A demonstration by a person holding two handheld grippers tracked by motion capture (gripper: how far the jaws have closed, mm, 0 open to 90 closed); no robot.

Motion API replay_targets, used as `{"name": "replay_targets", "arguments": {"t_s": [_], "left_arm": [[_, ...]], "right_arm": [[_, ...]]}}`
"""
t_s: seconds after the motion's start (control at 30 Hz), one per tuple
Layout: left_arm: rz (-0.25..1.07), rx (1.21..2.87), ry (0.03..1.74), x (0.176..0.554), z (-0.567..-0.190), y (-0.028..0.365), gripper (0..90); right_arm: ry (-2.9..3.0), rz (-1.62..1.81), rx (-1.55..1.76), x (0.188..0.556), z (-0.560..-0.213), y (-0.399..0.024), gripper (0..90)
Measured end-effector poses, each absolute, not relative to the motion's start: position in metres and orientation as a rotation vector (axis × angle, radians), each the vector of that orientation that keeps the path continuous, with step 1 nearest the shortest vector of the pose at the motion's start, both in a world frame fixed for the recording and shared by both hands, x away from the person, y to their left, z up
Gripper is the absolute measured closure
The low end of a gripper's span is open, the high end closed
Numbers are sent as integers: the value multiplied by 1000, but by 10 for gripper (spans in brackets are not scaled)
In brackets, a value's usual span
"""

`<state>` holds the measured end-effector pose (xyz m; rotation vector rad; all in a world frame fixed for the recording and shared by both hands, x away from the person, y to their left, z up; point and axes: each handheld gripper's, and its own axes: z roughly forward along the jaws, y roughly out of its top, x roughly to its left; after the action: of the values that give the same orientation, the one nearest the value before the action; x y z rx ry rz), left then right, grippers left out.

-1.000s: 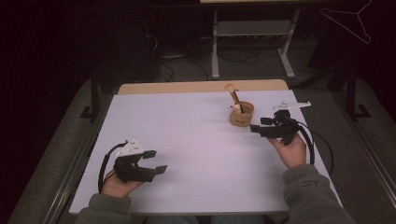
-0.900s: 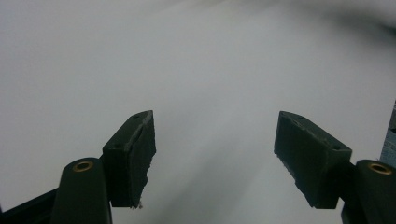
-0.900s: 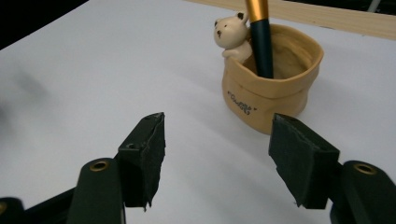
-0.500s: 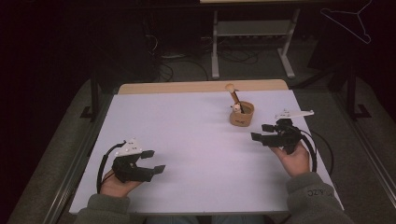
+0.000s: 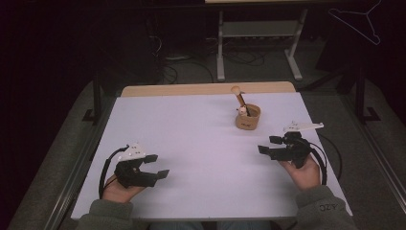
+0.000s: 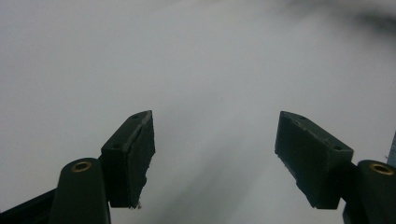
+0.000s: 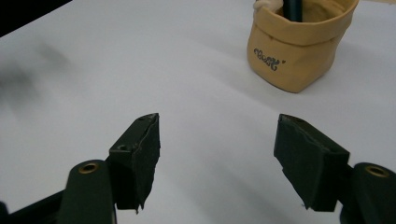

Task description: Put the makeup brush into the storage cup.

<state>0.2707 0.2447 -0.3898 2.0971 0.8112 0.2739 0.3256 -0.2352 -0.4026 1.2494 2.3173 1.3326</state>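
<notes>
A small tan fabric pouch (image 5: pixel 248 119) stands upright on the white table sheet (image 5: pixel 201 143), right of centre toward the far side. A wooden stick with a round head (image 5: pixel 238 96) leans out of it. In the right gripper view the pouch (image 7: pixel 299 51) sits at the upper right, ahead of the jaws, with a dark rod (image 7: pixel 293 9) rising from it. My right gripper (image 5: pixel 266 144) lies near the right edge, below the pouch and apart from it. Its jaws (image 7: pixel 217 158) have just been opening and hold nothing. My left gripper (image 5: pixel 160 165) rests open and empty at the near left (image 6: pixel 215 158).
A wooden strip (image 5: pixel 206 89) edges the table's far side. Beyond it on the dark floor are a metal stand (image 5: pixel 258 43) and cables. A wire hanger (image 5: pixel 356 21) shows at the top right. A metal rail (image 5: pixel 76 167) runs along the table's left side.
The right gripper has drawn back from the pouch toward the near edge, and its jaws stand a little wider. The left gripper has not moved.
</notes>
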Motion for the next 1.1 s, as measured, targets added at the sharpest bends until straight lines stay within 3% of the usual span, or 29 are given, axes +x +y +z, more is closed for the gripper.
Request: {"name": "replay_targets", "arguments": {"t_s": [1.1], "left_arm": [[308,2106,851,272,-393,252,275]], "right_arm": [[2354,1268,1205,290,-414,-234,217]]}}
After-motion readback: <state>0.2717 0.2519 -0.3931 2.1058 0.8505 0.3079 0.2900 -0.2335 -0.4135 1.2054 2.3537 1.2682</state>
